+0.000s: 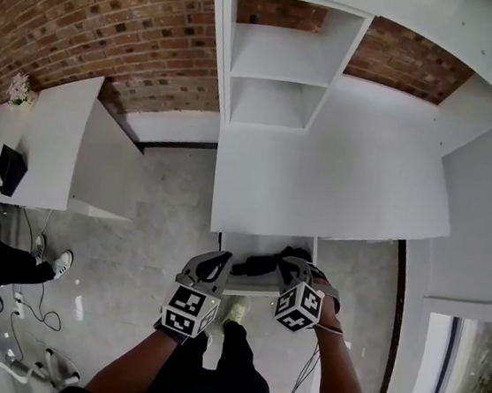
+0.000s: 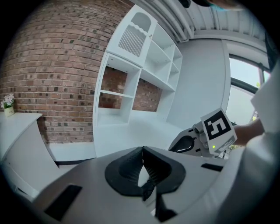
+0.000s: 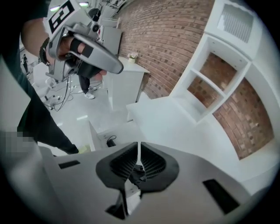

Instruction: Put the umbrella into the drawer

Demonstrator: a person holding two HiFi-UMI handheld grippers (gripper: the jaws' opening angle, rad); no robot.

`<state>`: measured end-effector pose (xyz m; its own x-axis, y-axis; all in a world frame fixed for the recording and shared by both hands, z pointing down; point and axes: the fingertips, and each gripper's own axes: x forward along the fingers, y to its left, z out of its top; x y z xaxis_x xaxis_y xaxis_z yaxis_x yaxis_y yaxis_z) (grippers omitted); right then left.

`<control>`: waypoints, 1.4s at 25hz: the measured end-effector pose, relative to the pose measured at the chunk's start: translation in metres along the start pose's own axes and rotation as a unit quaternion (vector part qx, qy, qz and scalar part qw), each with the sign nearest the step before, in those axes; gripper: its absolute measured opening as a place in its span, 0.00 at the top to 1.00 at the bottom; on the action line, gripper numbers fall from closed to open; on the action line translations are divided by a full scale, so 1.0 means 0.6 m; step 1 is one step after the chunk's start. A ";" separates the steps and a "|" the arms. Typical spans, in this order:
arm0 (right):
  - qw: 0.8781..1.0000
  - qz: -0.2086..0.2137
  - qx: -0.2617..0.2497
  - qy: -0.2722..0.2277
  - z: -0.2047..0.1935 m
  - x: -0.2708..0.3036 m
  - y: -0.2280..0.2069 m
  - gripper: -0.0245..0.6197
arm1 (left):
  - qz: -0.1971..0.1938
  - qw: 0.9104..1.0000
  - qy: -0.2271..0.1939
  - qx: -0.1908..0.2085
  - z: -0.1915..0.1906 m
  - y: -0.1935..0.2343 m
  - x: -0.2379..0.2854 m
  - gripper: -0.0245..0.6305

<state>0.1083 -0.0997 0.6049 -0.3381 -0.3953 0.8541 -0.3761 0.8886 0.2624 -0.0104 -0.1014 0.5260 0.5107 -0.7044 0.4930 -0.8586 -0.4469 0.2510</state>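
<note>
Both closed and empty: left tongs (image 2: 142,153), right tongs (image 3: 138,151). Black folded fabric umbrella (image 1: 262,264) lies in open white drawer (image 1: 245,243) under white surface (image 1: 336,184). Risk: umbrella may sit above the rim and jam the drawer if pushed shut.

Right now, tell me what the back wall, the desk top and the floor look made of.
Wall: red-brown brick, rough and matt, with mortar lines showing.
Desk top: smooth white board, probably painted or laminated; plain, no grain.
Floor: pale polished tile or stone, judging by the bright glints.
</note>
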 end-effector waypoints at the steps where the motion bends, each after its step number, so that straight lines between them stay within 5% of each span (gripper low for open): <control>1: 1.000 -0.010 0.015 -0.009 0.009 -0.014 -0.006 0.94 | -0.001 1.000 -0.001 0.000 0.006 -0.002 -0.006 0.95; 8: 0.986 -0.087 0.126 -0.067 0.062 -0.125 -0.070 0.94 | -0.013 1.000 -0.019 -0.005 0.077 -0.014 -0.043 0.95; 17: 0.963 -0.144 0.184 -0.133 0.108 -0.231 -0.102 0.94 | -0.031 0.998 -0.045 -0.009 0.156 -0.035 -0.095 0.95; 35: 0.877 -0.241 0.280 -0.306 0.206 -0.466 -0.202 0.95 | -0.022 0.985 -0.172 0.025 0.380 -0.055 -0.217 0.95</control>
<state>0.1416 -0.1258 0.2787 -0.3600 -0.8967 0.2577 -0.9092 0.3991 0.1187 -0.0385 -0.1210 0.2635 0.5397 -0.8247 0.1694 -0.8364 -0.5023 0.2195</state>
